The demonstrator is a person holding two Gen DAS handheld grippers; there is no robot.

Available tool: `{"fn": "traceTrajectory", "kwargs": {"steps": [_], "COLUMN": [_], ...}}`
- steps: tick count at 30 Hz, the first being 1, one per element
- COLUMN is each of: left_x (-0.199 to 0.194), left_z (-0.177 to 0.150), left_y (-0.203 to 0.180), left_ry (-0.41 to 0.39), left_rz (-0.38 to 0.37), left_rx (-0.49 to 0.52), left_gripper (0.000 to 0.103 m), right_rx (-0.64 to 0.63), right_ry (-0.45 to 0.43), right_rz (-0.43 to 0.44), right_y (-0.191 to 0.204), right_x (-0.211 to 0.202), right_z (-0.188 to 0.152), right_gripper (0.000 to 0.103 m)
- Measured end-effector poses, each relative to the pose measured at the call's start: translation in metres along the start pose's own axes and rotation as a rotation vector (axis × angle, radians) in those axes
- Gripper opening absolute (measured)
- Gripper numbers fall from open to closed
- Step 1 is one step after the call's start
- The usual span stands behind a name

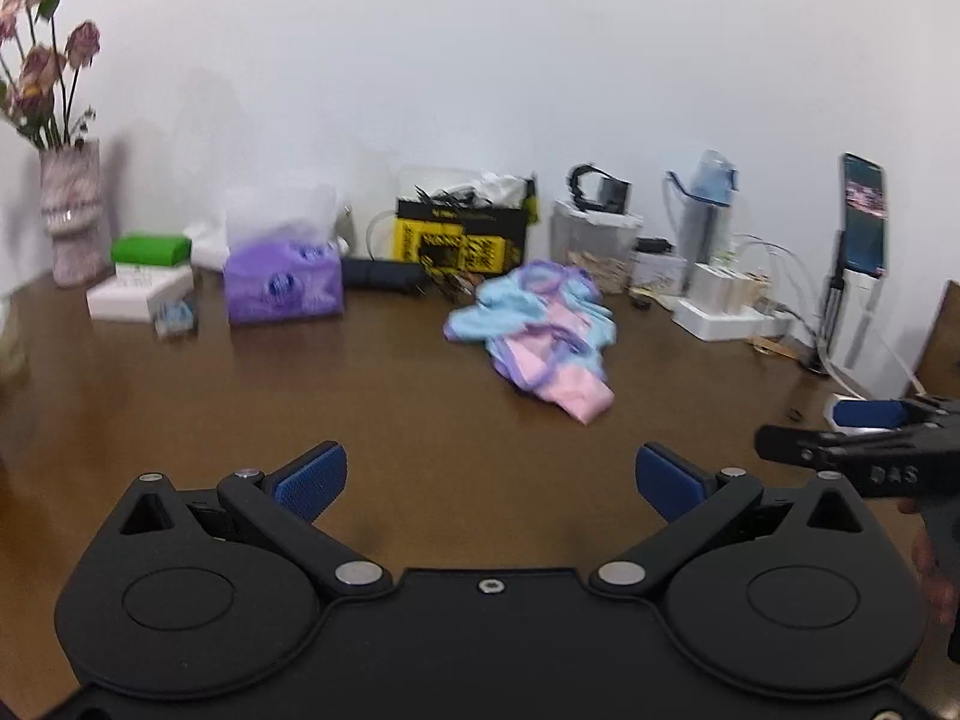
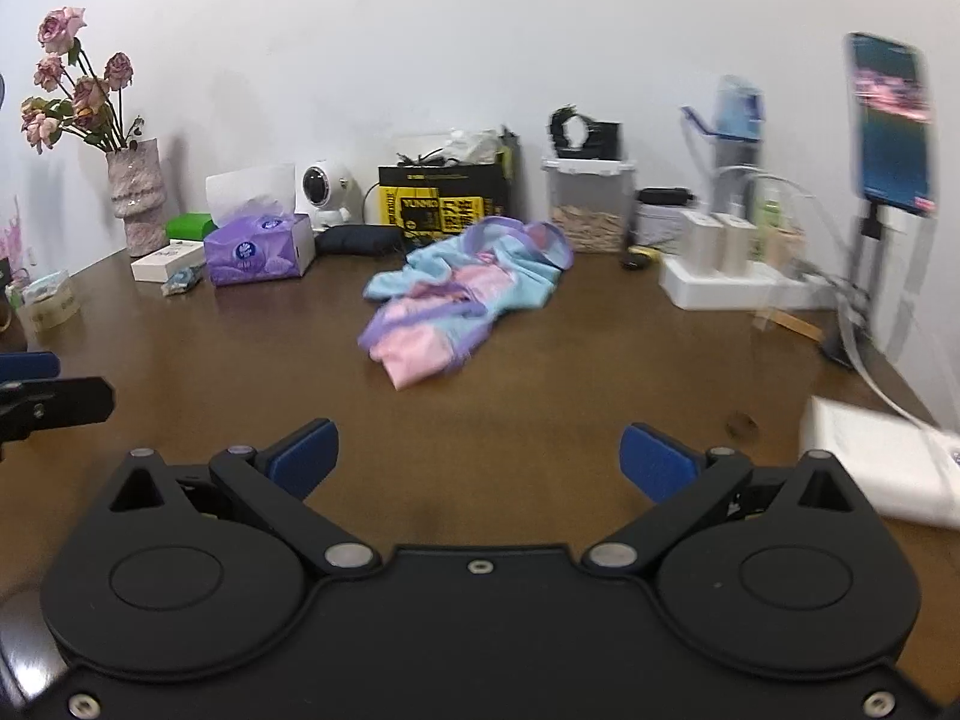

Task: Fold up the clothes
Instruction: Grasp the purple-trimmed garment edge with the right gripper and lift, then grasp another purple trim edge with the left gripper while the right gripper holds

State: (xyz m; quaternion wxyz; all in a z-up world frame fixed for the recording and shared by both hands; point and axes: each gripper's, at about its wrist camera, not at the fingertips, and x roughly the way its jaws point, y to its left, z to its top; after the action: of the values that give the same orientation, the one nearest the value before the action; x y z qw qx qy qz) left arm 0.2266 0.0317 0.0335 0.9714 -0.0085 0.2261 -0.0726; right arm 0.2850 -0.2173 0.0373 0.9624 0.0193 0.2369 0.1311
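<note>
The crumpled pastel garment (image 2: 465, 300) lies far on the worktop (image 2: 540, 372), apparently running near-to-far; both the left hand-held gripper (image 1: 491, 483) and right hand-held gripper (image 2: 478, 462) are spread, empty, about equally near.

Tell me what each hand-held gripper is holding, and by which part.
Nothing is held. The left hand-held gripper and right hand-held gripper are both open over the table, short of the crumpled garment.
</note>
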Motion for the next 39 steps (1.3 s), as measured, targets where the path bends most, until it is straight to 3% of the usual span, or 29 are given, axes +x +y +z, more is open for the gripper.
{"fn": "traceTrajectory", "kwargs": {"steps": [8, 9, 14, 16, 17, 18, 19, 25, 30, 36, 39], "left_x": [0.040, 0.041, 0.045, 0.045, 0.046, 0.047, 0.048, 0.052, 0.055, 0.052, 0.049], "left_z": [0.015, 0.016, 0.018, 0.019, 0.020, 0.020, 0.021, 0.022, 0.016, -0.015, -0.034], "left_y": [0.032, 0.036, 0.053, 0.055, 0.057, 0.057, 0.057, 0.042, 0.011, -0.052, -0.077], "left_ry": [0.016, 0.017, 0.019, 0.017, 0.013, 0.012, 0.014, 0.024, 0.049, 0.177, 0.217], "left_rz": [0.091, 0.095, 0.116, 0.121, 0.121, 0.118, 0.113, 0.045, -0.028, -0.248, -0.261], "left_rx": [-0.046, -0.056, -0.079, -0.076, -0.075, -0.075, -0.075, -0.053, -0.025, 0.095, 0.181], "left_gripper": [0.103, 0.103, 0.103, 0.103, 0.103, 0.103, 0.103, 0.103, 0.103, 0.103, 0.103], "right_rx": [0.000, -0.003, 0.013, 0.027, 0.035, 0.042, 0.044, -0.052, -0.080, -0.089, -0.062], "right_ry": [0.095, 0.103, 0.175, 0.191, 0.199, 0.207, 0.207, 0.031, -0.041, 0.043, 0.141], "right_rz": [0.073, 0.071, 0.043, 0.042, 0.042, 0.042, 0.043, 0.064, 0.123, 0.215, 0.237], "right_y": [0.018, 0.021, 0.029, 0.026, 0.025, 0.023, 0.023, 0.025, 0.006, -0.004, -0.011], "right_x": [0.130, 0.140, 0.194, 0.200, 0.203, 0.206, 0.206, 0.116, 0.017, -0.057, -0.068], "right_z": [0.057, 0.061, 0.073, 0.070, 0.069, 0.068, 0.068, 0.067, 0.039, -0.023, -0.054], "right_gripper": [0.101, 0.097, 0.064, 0.034, 0.028, 0.008, 0.008, 0.008, 0.007, 0.008, 0.010]}}
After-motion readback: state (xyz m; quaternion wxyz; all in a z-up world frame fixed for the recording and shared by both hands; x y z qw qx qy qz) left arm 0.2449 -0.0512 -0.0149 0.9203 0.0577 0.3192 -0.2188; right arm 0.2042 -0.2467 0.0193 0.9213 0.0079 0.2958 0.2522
